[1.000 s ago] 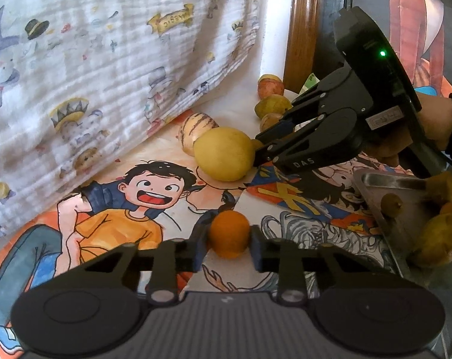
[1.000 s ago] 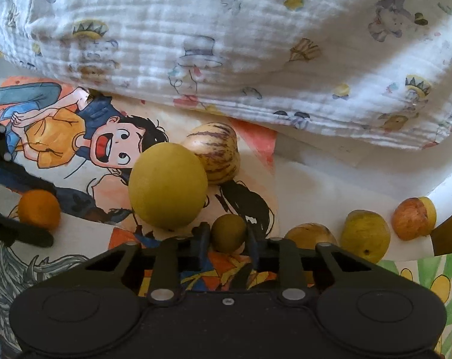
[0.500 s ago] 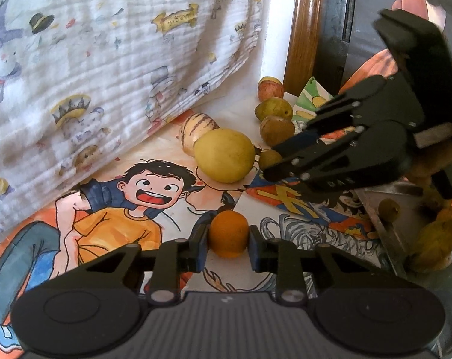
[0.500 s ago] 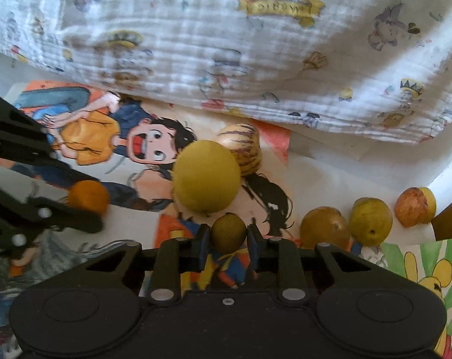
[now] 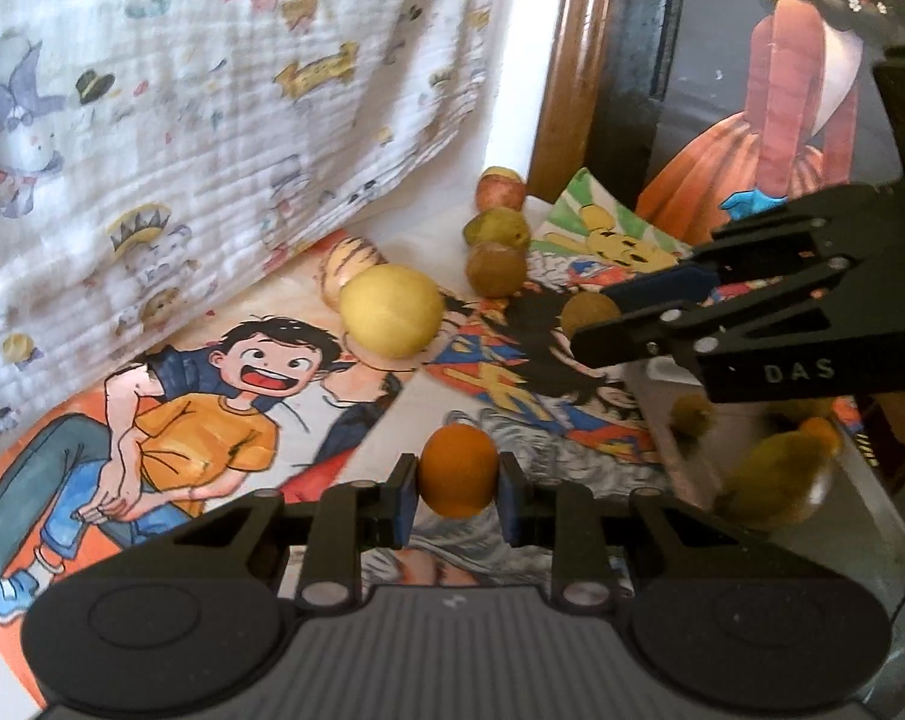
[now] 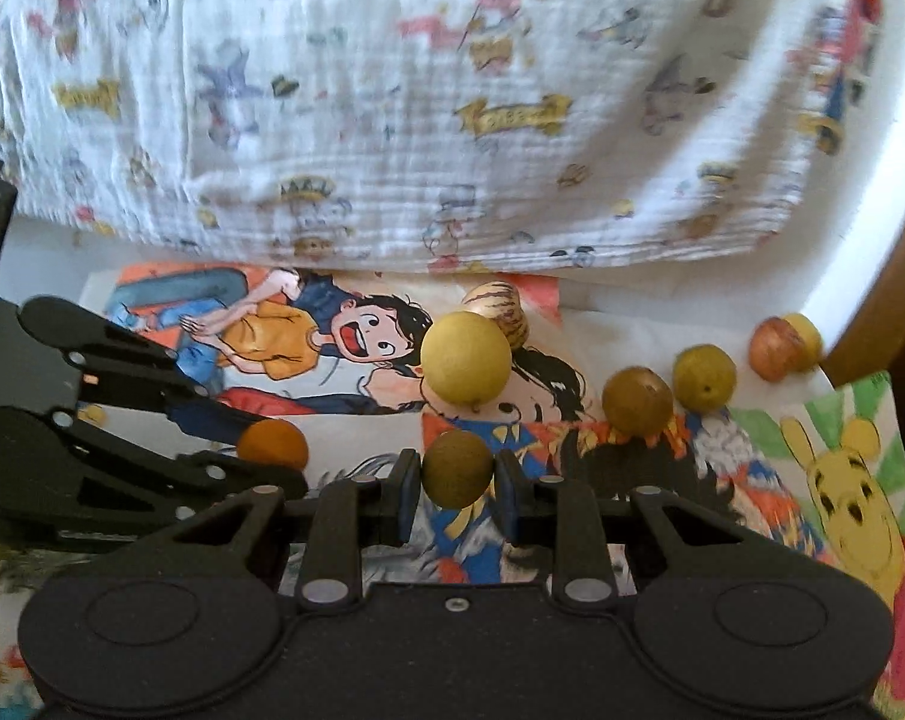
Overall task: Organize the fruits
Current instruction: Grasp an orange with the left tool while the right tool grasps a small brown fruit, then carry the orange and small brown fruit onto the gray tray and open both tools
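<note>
My left gripper (image 5: 457,501) is shut on a small orange fruit (image 5: 458,479), held just above the cartoon-printed mat; the same orange fruit (image 6: 272,443) shows at the left of the right wrist view. My right gripper (image 6: 457,495) is shut on a small olive-green fruit (image 6: 457,468), lifted off the mat; that green fruit (image 5: 589,313) sits between the black fingers at the right of the left wrist view. A big yellow fruit (image 5: 391,318) rests mid-mat with a striped fruit (image 5: 347,261) behind it. A metal tray (image 5: 872,498) at the right holds several yellowish fruits.
A row of three fruits lies by the back edge: brownish (image 6: 637,401), yellow-green (image 6: 705,377), red-yellow (image 6: 782,348). A printed white cloth (image 6: 392,108) hangs behind the mat. A wooden post (image 5: 578,66) and dark panel stand at the back right.
My right gripper has risen and drawn back to the right with the green fruit, towards the tray. The left gripper still holds the orange fruit, lifted slightly.
</note>
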`<control>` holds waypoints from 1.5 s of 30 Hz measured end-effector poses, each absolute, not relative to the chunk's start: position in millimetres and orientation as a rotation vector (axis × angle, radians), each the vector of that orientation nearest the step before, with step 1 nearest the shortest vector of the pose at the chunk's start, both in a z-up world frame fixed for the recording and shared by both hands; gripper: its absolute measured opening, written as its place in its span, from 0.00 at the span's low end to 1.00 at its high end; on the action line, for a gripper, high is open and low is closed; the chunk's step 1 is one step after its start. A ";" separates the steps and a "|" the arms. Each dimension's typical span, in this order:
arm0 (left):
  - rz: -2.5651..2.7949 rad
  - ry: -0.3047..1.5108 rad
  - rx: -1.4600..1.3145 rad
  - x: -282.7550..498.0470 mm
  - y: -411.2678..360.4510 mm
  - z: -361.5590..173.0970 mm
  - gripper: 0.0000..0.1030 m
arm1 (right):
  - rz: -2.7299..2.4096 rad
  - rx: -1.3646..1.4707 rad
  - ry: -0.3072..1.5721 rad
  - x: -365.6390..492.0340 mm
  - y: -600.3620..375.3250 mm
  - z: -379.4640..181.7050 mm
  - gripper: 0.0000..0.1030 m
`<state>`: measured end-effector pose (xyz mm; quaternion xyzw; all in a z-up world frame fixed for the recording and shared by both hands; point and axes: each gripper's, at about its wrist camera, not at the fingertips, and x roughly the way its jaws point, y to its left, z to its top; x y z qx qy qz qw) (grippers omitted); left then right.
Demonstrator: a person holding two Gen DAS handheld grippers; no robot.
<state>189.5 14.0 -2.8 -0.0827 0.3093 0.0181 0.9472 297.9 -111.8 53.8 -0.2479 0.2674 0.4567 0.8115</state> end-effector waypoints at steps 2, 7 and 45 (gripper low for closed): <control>0.028 0.621 -0.176 183.2 8.2 0.7 0.28 | 0.968 -0.492 0.572 287.6 -124.9 58.2 0.28; 0.004 0.601 -0.176 167.8 -9.2 9.3 0.28 | 0.928 -0.428 0.563 262.0 -157.3 66.7 0.28; -0.231 0.688 -0.068 157.1 -113.8 -5.5 0.28 | 0.493 -0.230 0.479 181.6 -300.6 0.5 0.28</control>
